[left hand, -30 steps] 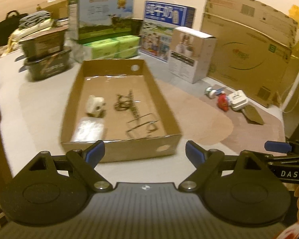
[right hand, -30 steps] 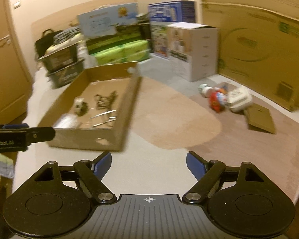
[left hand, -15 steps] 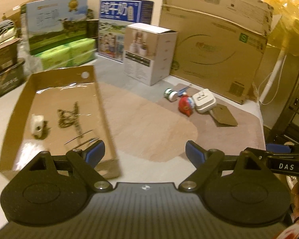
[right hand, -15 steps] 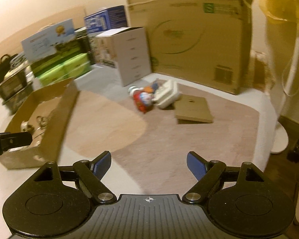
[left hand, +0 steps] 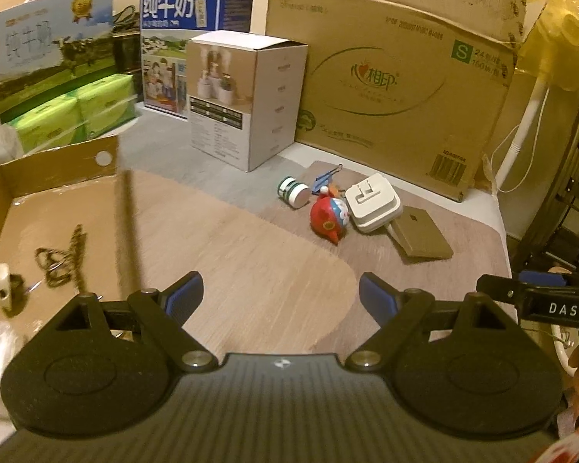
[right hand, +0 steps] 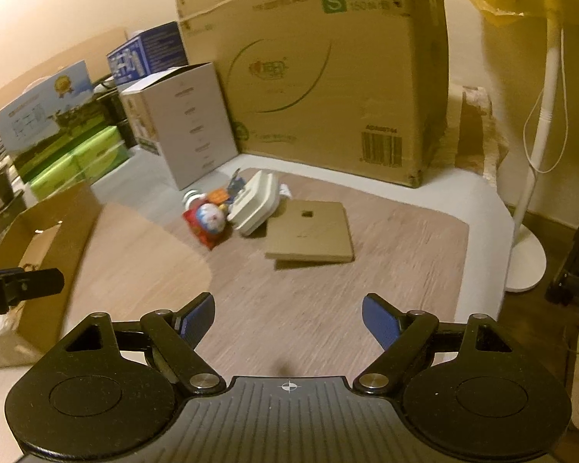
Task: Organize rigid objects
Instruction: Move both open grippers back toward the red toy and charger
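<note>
A small pile lies on the mat: a red toy figure (left hand: 329, 219), a white plug adapter (left hand: 373, 202), a small white-lidded jar (left hand: 294, 192), a blue binder clip (left hand: 325, 180) and a flat brown card box (left hand: 422, 237). The toy (right hand: 208, 219), adapter (right hand: 255, 203) and card box (right hand: 312, 236) also show in the right wrist view. An open cardboard tray (left hand: 58, 162) at the left holds a chain (left hand: 63, 260) and a white item (left hand: 0, 283). My left gripper (left hand: 281, 301) and right gripper (right hand: 288, 322) are open, empty and well short of the pile.
A large cardboard carton (left hand: 397, 73), a white product box (left hand: 247, 98), a blue milk carton box (left hand: 189, 34) and green packs (left hand: 77, 112) line the back. A white fan stand (right hand: 536, 177) stands at the right beyond the table edge.
Both grippers have swung right, away from the tray and toward the pile of small objects. Both stay open and empty.
</note>
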`<state>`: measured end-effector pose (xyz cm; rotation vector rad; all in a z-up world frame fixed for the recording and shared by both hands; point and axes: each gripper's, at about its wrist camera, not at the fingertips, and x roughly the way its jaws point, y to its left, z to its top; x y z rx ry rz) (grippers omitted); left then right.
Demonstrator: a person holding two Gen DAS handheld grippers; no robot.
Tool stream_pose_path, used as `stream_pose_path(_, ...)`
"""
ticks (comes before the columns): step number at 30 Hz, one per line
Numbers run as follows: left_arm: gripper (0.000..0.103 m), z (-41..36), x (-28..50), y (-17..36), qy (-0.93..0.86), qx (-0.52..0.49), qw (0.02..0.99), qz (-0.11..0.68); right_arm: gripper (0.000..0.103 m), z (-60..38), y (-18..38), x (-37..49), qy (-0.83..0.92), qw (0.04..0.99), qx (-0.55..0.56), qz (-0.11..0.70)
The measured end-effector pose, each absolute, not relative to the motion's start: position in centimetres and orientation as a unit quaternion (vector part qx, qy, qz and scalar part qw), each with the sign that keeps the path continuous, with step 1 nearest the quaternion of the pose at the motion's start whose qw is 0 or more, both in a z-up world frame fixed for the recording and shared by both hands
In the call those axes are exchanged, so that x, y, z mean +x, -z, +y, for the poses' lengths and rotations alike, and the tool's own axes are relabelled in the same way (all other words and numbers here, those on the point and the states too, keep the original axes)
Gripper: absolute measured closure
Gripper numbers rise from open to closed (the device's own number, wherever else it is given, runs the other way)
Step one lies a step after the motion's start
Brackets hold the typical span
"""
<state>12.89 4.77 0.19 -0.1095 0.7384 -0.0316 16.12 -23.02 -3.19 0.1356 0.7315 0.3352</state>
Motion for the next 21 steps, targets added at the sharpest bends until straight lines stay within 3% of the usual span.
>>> stream_pose_path(21,0.017,2.7,22.0,3.9,0.023,-0.040,0.925,0.377,0.019,-22.1,7.5,27.0,-0.209,0.897,0.076,0.383)
